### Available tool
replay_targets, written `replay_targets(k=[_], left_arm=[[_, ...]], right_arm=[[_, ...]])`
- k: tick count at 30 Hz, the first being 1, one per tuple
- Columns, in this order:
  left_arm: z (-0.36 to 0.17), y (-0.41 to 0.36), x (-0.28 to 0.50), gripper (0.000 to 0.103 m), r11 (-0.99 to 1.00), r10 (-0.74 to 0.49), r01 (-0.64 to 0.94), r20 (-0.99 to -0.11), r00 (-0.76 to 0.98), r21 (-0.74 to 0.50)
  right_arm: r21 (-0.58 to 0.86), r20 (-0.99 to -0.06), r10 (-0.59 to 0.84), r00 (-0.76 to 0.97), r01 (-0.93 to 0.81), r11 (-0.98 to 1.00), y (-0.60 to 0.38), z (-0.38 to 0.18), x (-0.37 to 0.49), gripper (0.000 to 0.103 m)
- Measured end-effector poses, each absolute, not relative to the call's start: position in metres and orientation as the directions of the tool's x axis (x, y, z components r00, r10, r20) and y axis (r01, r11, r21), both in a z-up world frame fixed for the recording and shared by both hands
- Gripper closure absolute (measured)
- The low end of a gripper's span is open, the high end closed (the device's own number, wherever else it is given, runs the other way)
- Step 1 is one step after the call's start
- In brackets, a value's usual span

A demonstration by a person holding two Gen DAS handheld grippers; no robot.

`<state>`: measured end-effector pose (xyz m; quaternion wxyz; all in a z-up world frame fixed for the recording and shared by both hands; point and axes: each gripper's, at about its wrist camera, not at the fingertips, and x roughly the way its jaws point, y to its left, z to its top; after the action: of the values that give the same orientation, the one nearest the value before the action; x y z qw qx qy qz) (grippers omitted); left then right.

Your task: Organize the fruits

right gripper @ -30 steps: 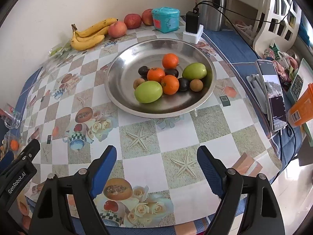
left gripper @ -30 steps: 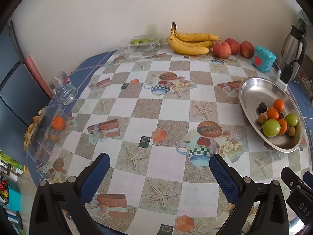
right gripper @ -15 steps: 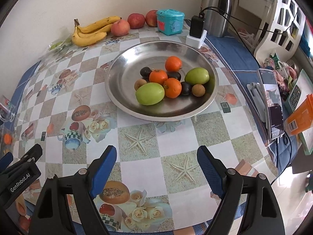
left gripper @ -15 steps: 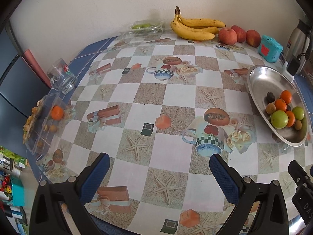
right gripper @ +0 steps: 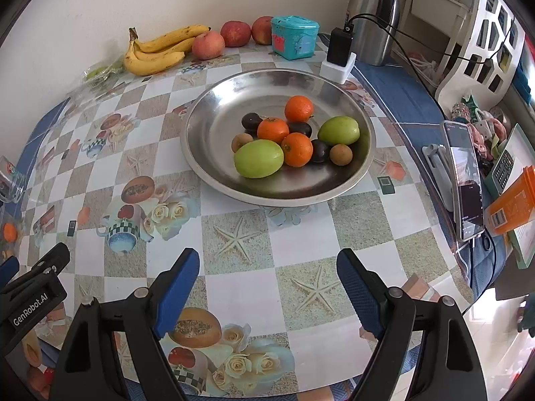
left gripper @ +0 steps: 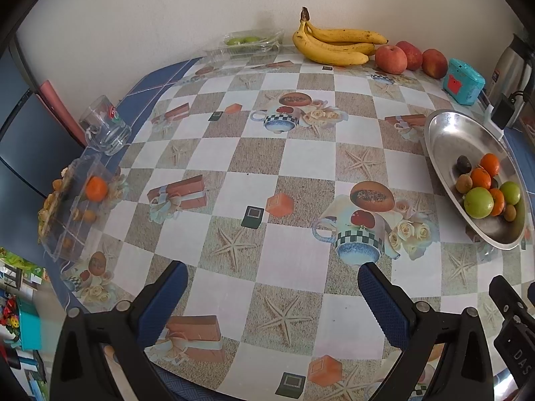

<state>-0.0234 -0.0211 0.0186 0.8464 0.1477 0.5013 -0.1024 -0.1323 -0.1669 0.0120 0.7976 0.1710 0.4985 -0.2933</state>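
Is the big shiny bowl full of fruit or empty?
Partly full. The metal bowl holds a small pile near its middle: three oranges, two green fruits, and some small dark and brown ones. Much bare metal still shows.

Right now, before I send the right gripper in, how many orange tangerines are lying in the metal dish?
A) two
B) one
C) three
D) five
C: the right wrist view shows three orange tangerines among the green and dark fruits in the metal dish; the right gripper stands open short of it, holding nothing.
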Motion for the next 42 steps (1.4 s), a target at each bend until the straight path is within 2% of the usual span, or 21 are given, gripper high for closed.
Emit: replay_targets(k=[42], left_arm=[[0.0192, -0.0187, -0.0222, 0.000, 0.939, -0.029, 0.316, -0.882, 0.470, 0.138]], right_arm=[[-0.050, -0.904, -0.296, 0.309, 0.611, 0.790, -0.1635, 0.0068, -0.1267, 0.018]])
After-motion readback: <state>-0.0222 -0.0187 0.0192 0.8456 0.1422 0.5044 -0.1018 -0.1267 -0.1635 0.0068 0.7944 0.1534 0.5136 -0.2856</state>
